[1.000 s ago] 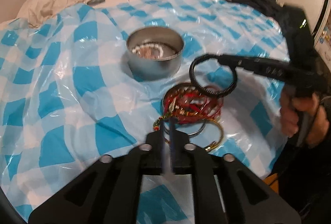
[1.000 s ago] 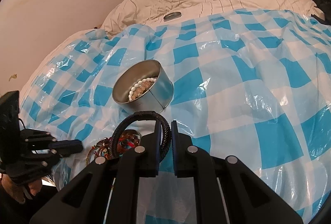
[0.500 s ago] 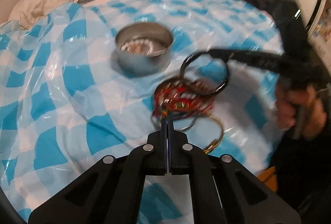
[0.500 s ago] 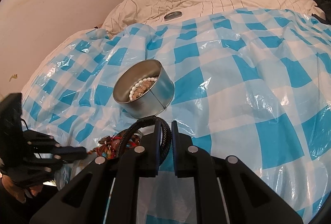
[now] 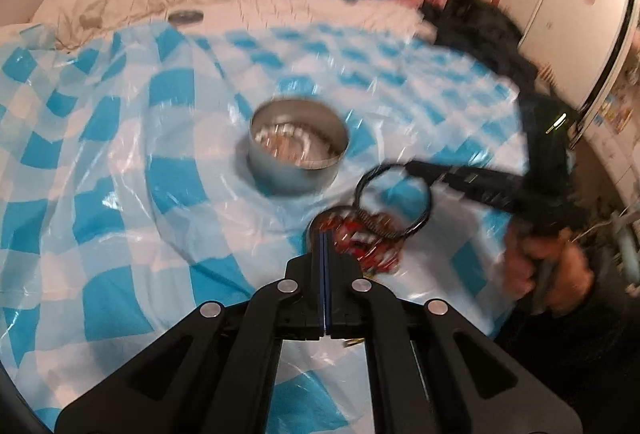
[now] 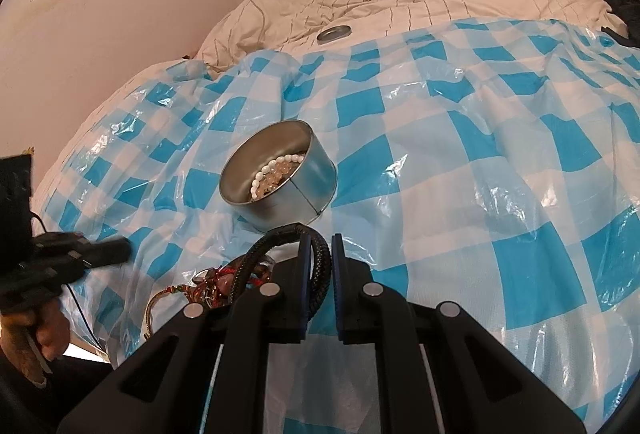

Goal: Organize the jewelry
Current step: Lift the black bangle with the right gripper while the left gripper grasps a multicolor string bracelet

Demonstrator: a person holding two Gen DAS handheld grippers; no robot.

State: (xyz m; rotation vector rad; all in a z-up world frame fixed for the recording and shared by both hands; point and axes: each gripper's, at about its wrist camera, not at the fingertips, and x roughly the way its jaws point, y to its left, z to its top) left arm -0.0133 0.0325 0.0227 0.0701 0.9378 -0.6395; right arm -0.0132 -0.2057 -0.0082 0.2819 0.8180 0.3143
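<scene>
1. I see a bed [image 6: 480,5] carrying everything, with a cream quilt [image 6: 304,13] bunched toward its head.
2. A blue-and-white checked plastic sheet [image 6: 460,161] is spread over the bed, crinkled and glossy.
3. A round metal tin [image 6: 280,177] stands upright on the sheet, white and pale beads lying inside it.
4. Just near the tin on the sheet lies a tangled heap of red and gold bangles [image 5: 360,238], blurred in my left view.
5. A small round metal lid [image 6: 334,32] rests on the cream quilt, well apart from the tin.
6. Dark clothing [image 5: 480,29] lies on the bed's far right side.
</scene>
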